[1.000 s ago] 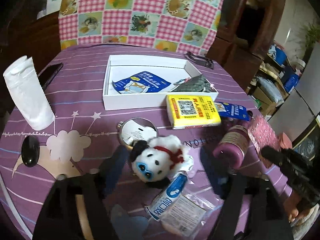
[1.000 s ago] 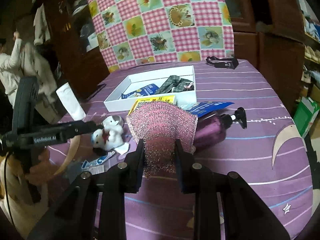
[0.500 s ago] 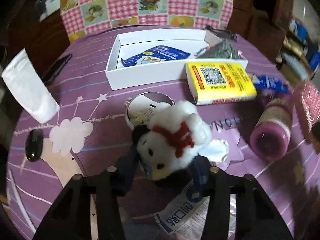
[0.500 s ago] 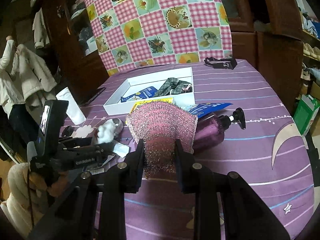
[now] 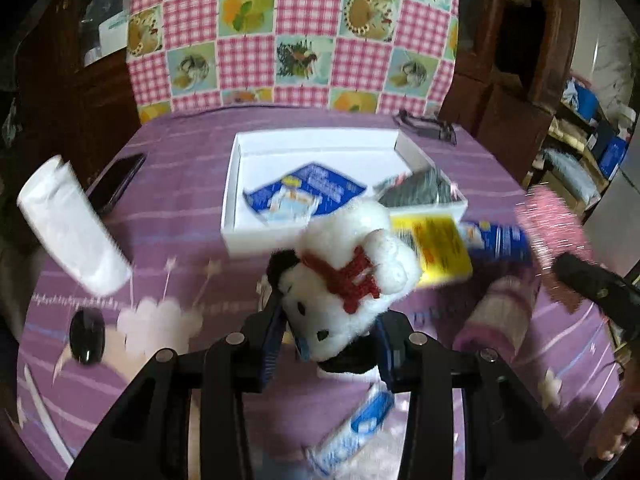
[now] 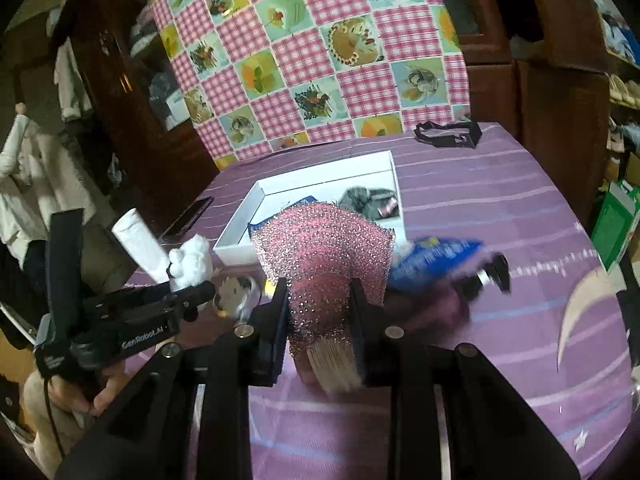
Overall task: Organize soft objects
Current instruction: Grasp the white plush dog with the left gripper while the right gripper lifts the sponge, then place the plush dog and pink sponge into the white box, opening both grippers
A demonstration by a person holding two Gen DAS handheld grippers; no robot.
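My left gripper is shut on a white plush toy with a red scarf and holds it above the purple tablecloth, in front of the white box. The toy also shows in the right wrist view. My right gripper is shut on a pink glittery sponge, lifted above the table; the sponge shows at the right edge of the left wrist view. The box holds a blue packet and a dark cloth.
A yellow tissue pack, a blue packet and a lying purple pump bottle are right of the box. A white roll, a phone and a black disc are on the left. A plastic packet lies near me.
My left gripper closed on the plush toy and lifted it off the table toward the box. My right gripper rose and moved forward with the sponge.
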